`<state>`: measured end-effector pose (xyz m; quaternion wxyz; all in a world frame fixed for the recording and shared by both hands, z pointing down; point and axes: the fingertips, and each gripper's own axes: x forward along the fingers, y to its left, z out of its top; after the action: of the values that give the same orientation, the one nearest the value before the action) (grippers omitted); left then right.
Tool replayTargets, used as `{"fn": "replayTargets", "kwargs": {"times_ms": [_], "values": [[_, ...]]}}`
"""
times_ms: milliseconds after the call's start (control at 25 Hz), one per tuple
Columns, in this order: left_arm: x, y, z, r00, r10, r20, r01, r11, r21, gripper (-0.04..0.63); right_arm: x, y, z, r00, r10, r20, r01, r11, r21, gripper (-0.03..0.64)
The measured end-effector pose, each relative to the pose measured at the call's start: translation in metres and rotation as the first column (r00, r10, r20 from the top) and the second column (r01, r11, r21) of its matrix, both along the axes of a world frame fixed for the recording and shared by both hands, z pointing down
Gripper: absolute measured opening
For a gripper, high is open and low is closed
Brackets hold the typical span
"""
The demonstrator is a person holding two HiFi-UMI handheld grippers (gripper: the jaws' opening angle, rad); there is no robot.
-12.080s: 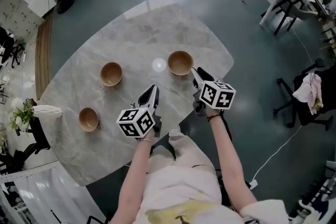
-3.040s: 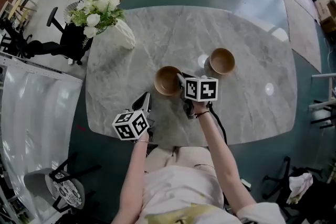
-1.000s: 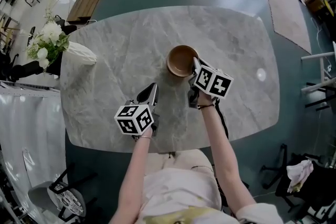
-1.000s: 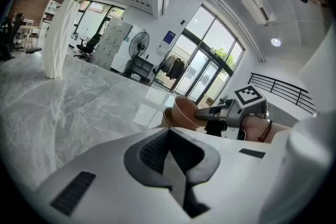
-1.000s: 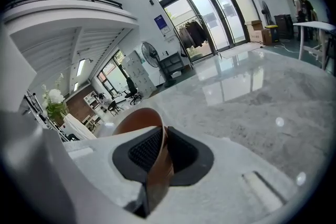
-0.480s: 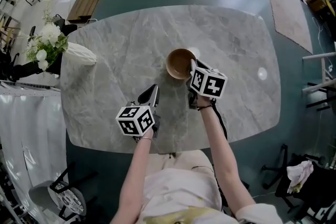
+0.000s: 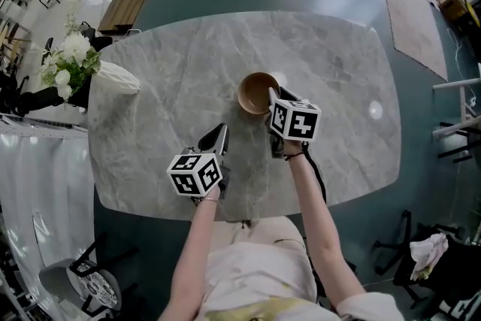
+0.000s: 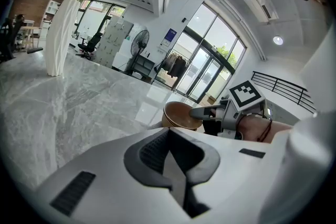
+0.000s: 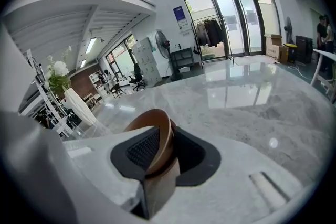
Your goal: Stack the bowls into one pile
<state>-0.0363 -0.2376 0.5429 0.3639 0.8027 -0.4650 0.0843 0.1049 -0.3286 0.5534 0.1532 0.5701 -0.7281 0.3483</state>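
Right gripper view: the right gripper (image 9: 163, 150) has its jaws partly apart, and they have just been opening. The wall of the bowl pile (image 9: 164, 138) stands between them.
Pad contact: the brown rim lies against the ribbed left pad, and a dark gap shows between the wall and the right pad, so the pads are not clamping.
Bowl pile, rims: a second rim edge shows close against the first, nested. How many bowls there are cannot be told.
Head view: the bowl pile sits upright on the grey marble worktop (image 7: 188, 71), near its middle. The right gripper's tips are at the part of the rim nearest the person.
Left gripper view: the left gripper (image 8: 170, 152) has its jaws together, pad against pad, with nothing between them.
Left gripper, place: it is over the worktop on the person's side, apart from the bowl pile and touching none of it. The pile lies ahead of it and to its right.
White vase (image 7: 114, 77): it lies at the worktop's left edge in the head view and holds white flowers (image 7: 68, 60), well apart from both grippers.
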Motion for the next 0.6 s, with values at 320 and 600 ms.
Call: {"fn": "replayTargets", "kwargs": {"times_ms": [320,600], "values": [[0.001,0.003,-0.005,1.0,-0.001,0.005,0.001,1.0,0.017,0.0,0.002,0.004,-0.007,0.999,-0.01,-0.053,0.012,1.0,0.028,0.123],[0.0,0.008,-0.017,1.0,-0.006,0.013,0.005,0.998,0.056,0.0,0.004,0.012,-0.019,1.0,-0.003,0.012,0.002,0.998,0.061,0.124]]}}
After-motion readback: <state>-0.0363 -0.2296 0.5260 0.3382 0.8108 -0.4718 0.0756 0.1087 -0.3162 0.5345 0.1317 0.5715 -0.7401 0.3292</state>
